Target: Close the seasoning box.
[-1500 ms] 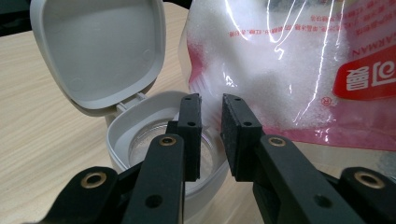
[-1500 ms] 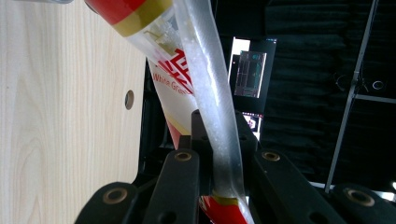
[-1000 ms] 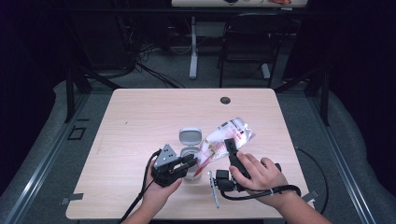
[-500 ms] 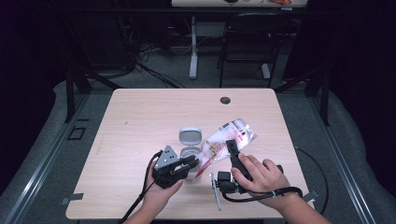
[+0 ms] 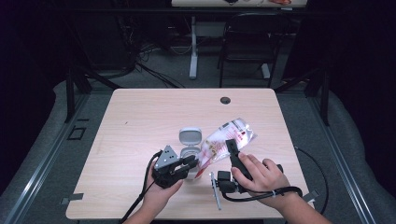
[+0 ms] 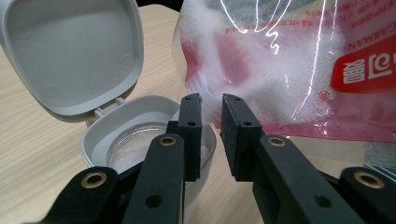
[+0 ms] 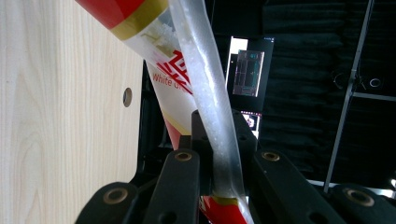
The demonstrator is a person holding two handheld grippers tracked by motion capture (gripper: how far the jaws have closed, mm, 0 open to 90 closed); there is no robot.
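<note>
Dark room, pale wooden counter [image 5: 140,121]. Near its front edge, small grey box [image 5: 189,151], hinged lid up, some white grains inside. Right claw [image 7: 219,154] clamped on bag [image 5: 224,140] of white sugar, held slanting, long axis running from far right down toward the box, low corner just beside the rim. Left claw [image 6: 212,135] at that corner, jaws slightly apart, gripping nothing, box directly below. Left hand nearer box; pour hinges on corner over opening.
</note>
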